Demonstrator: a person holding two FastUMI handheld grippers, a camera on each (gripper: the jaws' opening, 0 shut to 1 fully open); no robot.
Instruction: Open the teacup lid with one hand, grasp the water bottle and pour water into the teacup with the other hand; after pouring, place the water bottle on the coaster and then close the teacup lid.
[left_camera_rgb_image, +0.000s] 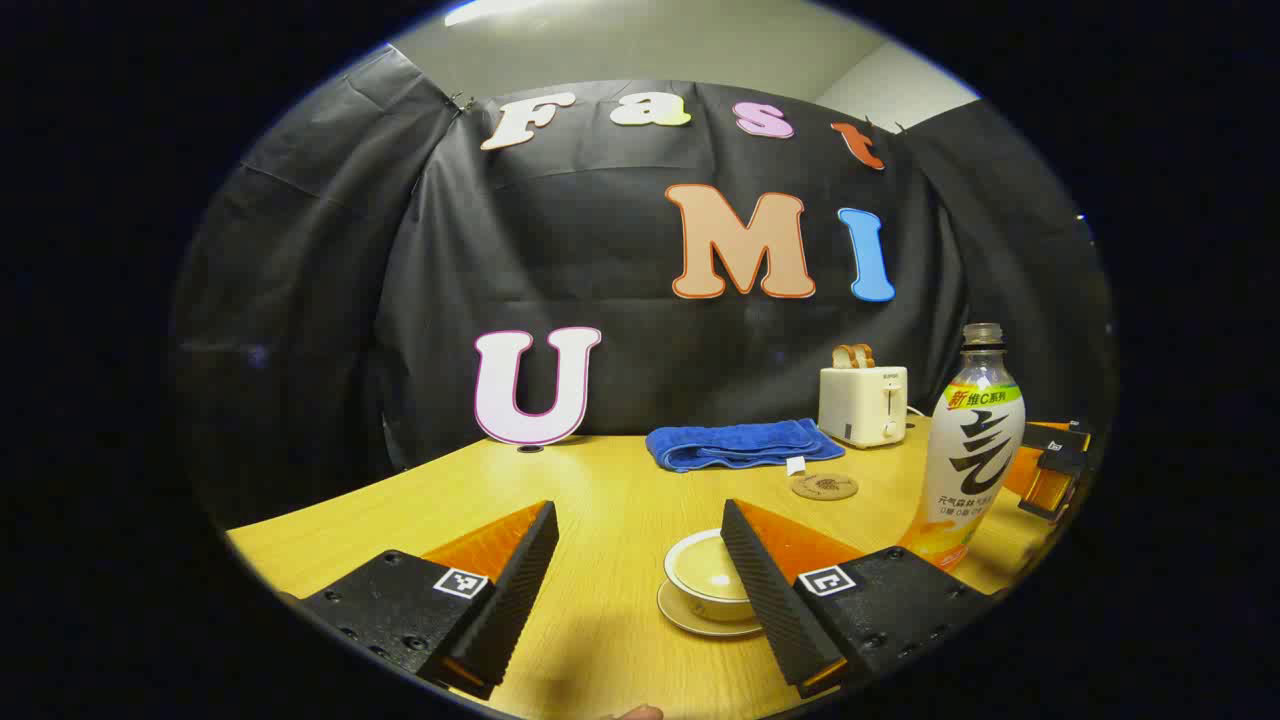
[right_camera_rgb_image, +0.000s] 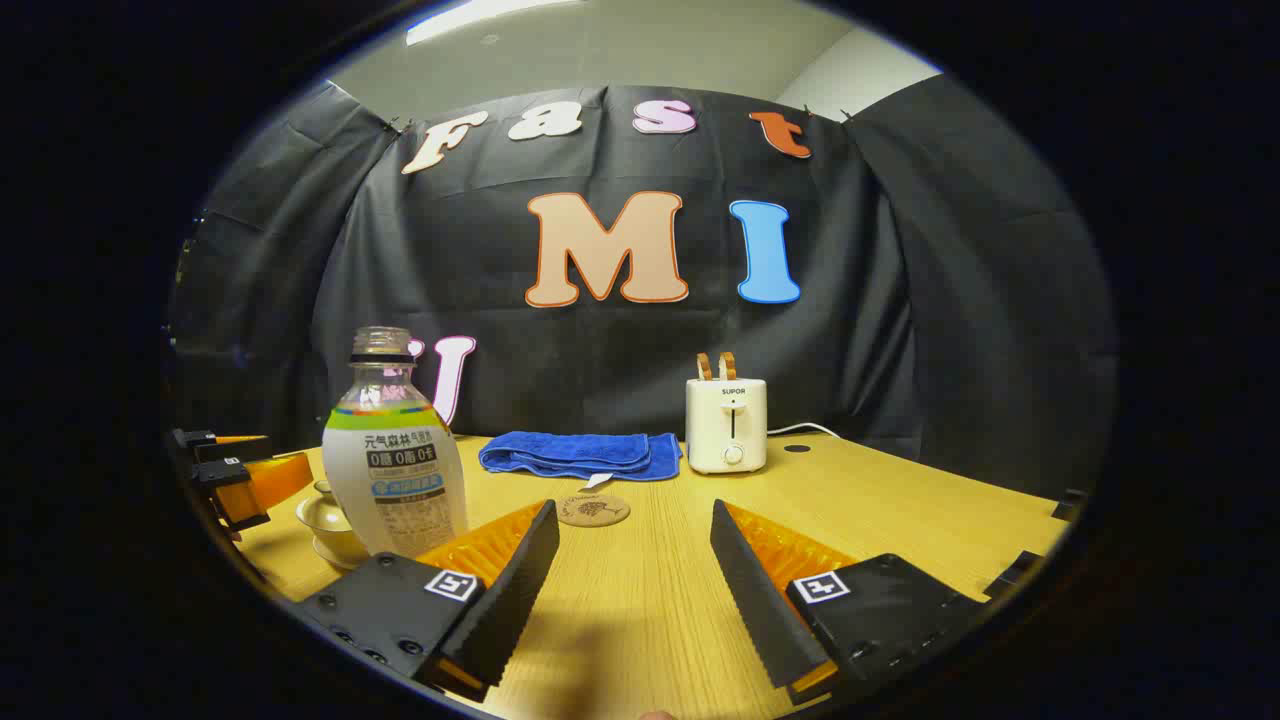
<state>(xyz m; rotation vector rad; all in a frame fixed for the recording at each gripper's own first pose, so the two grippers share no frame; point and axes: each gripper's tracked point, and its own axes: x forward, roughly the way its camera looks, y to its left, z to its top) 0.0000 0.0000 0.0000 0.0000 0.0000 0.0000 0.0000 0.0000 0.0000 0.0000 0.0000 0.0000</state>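
A cream teacup (left_camera_rgb_image: 700, 575) stands on its saucer (left_camera_rgb_image: 690, 620) on the wooden table, with its lid on, just ahead of my left gripper (left_camera_rgb_image: 640, 510) and partly behind that gripper's right finger. The left gripper is open and holds nothing. A capless water bottle (left_camera_rgb_image: 975, 450) stands upright to the right of the cup. In the right gripper view the bottle (right_camera_rgb_image: 395, 460) stands left of my right gripper (right_camera_rgb_image: 633, 510), with the teacup (right_camera_rgb_image: 325, 515) behind it. The right gripper is open, apart from the bottle. The round cork coaster (right_camera_rgb_image: 593, 509) lies ahead of it.
A folded blue towel (right_camera_rgb_image: 575, 452) and a white toaster (right_camera_rgb_image: 727, 425) with bread in it stand at the back by the black cloth wall. The toaster's cord (right_camera_rgb_image: 805, 428) trails right. Bare tabletop (right_camera_rgb_image: 900, 500) stretches to the right of the right gripper.
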